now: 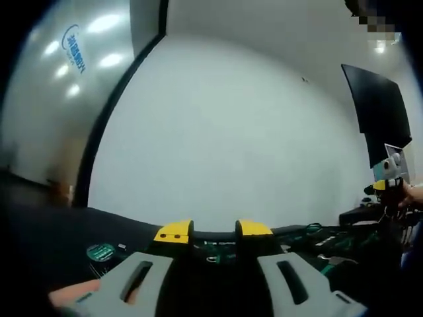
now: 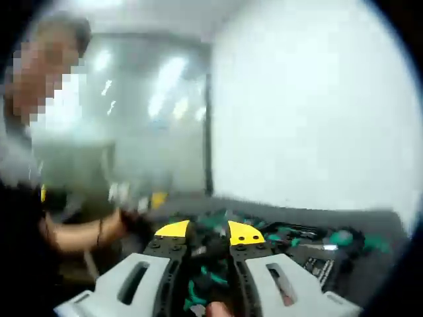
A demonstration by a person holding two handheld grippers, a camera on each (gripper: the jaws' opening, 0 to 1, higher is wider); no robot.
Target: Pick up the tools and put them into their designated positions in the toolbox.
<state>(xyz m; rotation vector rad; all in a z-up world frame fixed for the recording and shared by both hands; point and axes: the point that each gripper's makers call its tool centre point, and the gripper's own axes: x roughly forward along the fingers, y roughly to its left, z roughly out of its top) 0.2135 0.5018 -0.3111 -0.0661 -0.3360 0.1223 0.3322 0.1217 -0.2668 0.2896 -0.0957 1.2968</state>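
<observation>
- A white wall (image 1: 225,145) fills the middle of the left gripper view.
- A glass panel (image 1: 59,86) with a blue logo (image 1: 75,47) sits upper left.
- A black screen (image 1: 378,105) hangs upper right.
- A dark table (image 2: 370,231) runs across the lower right gripper view.
- A blurred person (image 2: 53,165) stands at left.

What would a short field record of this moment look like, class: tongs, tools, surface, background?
left tongs: open, yellow tips apart, nothing between them
right tongs: open, above the tools, gripping nothing
tools: green-and-black pieces, blurred, lying on the table
table: dark top
wall: plain white
person: arm reaching toward the tools
</observation>
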